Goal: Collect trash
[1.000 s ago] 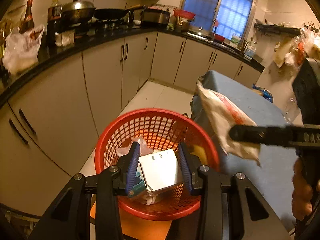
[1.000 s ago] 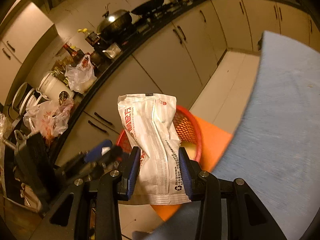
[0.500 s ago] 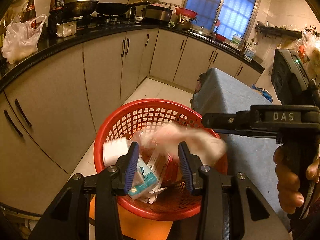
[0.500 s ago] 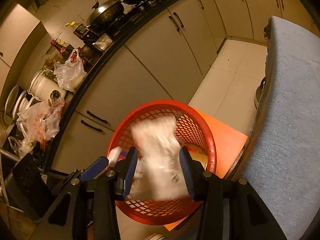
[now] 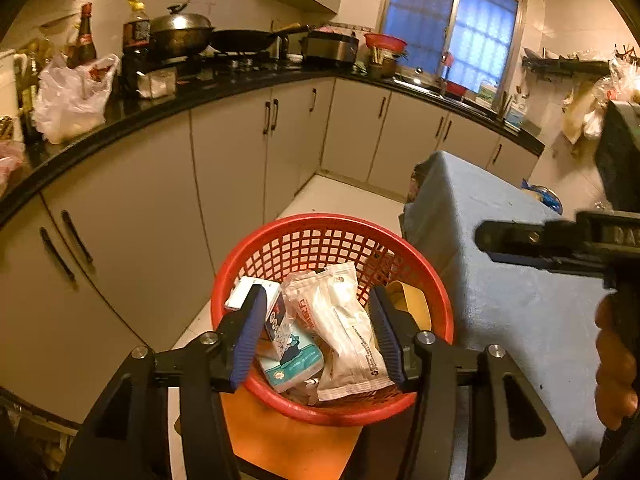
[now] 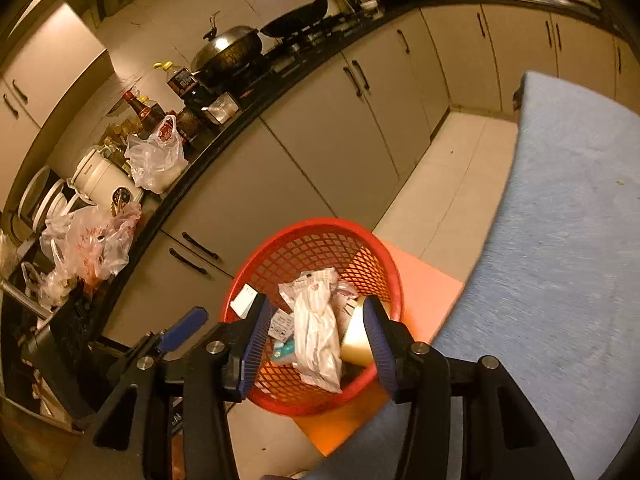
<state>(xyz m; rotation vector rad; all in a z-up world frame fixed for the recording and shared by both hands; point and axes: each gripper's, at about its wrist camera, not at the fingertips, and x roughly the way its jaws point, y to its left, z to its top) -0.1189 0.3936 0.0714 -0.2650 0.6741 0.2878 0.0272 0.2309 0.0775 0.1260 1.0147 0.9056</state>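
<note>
Here, both opening claws [image 5: 318, 330] [image 6: 316, 338] hang empty over a red basket [image 5: 400, 248] beside kitchen cabinets [image 5: 224, 148].

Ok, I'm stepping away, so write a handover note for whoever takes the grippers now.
Left gripper: over the basket, jaws opening, nothing between them.
Right gripper: also over it, jaws opening, empty.
In the basket: white packet, carton, blue pack, yellow piece.
Done: that trash is binned.
Left: no more trash in view on the blue cloth; check elsewhere.
</note>
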